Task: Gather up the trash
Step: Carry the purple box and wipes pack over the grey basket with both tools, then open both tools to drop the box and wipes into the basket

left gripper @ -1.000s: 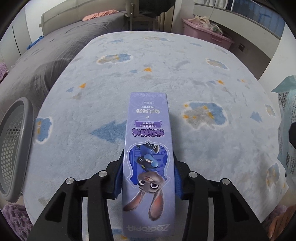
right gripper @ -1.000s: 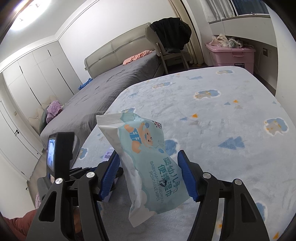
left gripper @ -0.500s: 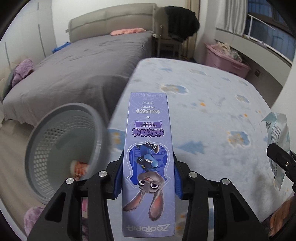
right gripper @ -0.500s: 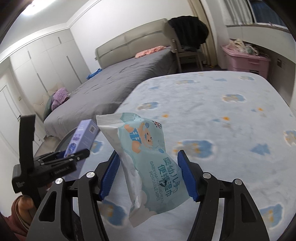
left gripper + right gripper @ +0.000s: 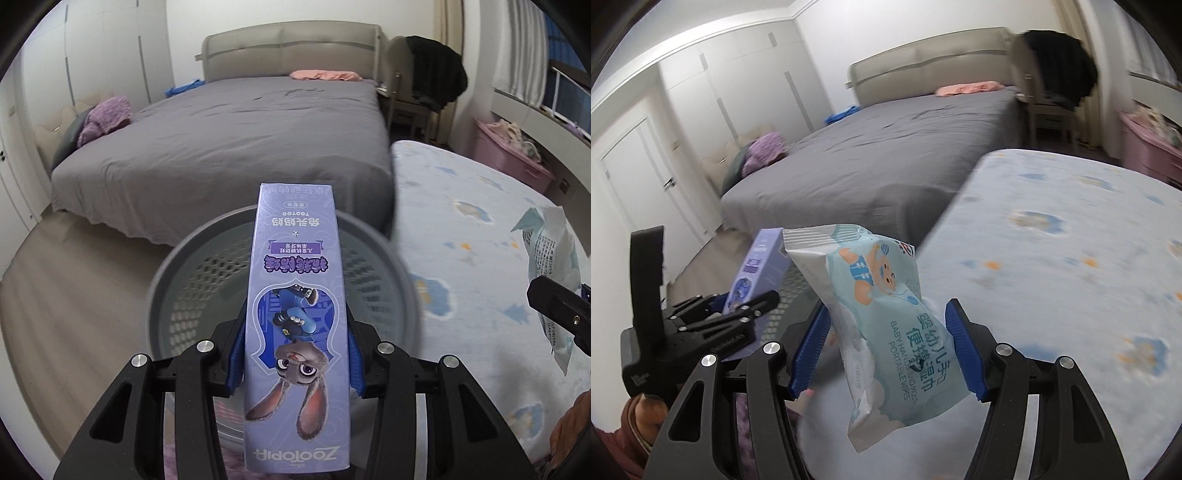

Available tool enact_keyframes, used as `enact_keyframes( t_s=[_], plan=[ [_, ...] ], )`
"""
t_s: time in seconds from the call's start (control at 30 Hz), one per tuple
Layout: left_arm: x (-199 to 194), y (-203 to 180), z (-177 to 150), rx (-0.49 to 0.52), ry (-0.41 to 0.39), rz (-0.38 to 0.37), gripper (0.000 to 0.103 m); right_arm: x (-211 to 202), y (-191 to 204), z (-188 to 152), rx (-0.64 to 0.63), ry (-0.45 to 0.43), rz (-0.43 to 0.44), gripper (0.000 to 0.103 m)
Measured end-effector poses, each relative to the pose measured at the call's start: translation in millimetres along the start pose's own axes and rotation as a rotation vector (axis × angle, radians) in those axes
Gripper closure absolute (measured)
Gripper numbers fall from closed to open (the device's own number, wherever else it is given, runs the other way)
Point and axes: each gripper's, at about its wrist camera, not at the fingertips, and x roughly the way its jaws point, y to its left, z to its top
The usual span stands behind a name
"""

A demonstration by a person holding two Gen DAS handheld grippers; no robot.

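Observation:
My left gripper (image 5: 295, 354) is shut on a purple Zootopia toothpaste box (image 5: 297, 317) and holds it above the open grey mesh basket (image 5: 192, 291). My right gripper (image 5: 886, 350) is shut on a light blue baby wipes pack (image 5: 882, 317). The wipes pack also shows at the right edge of the left wrist view (image 5: 554, 273). The left gripper (image 5: 713, 317) with the purple box (image 5: 757, 273) shows at the left of the right wrist view, over the basket (image 5: 792, 284).
A grey bed (image 5: 236, 140) stands behind the basket. The pale blue patterned rug (image 5: 480, 258) lies to the right. A chair with dark clothes (image 5: 428, 81) and a pink storage box (image 5: 513, 162) stand at the back right. Wood floor (image 5: 74, 295) lies to the left.
Both grippers swung left from over the rug toward the basket. The purple box now sits above the basket's opening, and the wipes pack has come close beside it.

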Motion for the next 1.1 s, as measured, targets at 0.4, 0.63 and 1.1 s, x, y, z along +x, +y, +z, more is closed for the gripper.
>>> enact_keyframes(
  t_s=[0.4,0.63,1.1],
  plan=[
    [27.2,47.0,-1.0,-0.076,-0.003,0.067,0.060,91.5,60.4,21.2,-0.074,0.085,0.030,0.041],
    [30.8,58.6,-2.3,-0.118,-0.001,0.096,0.050,111.4,72.9,24.0,-0.098,0.095,0.008,0.041],
    [27.1,65.0,-7.5,-0.158,-0.004,0.128,0.030,105.5,73.6,21.1,-0.112,0.073,-0.041,0.030]
  ],
)
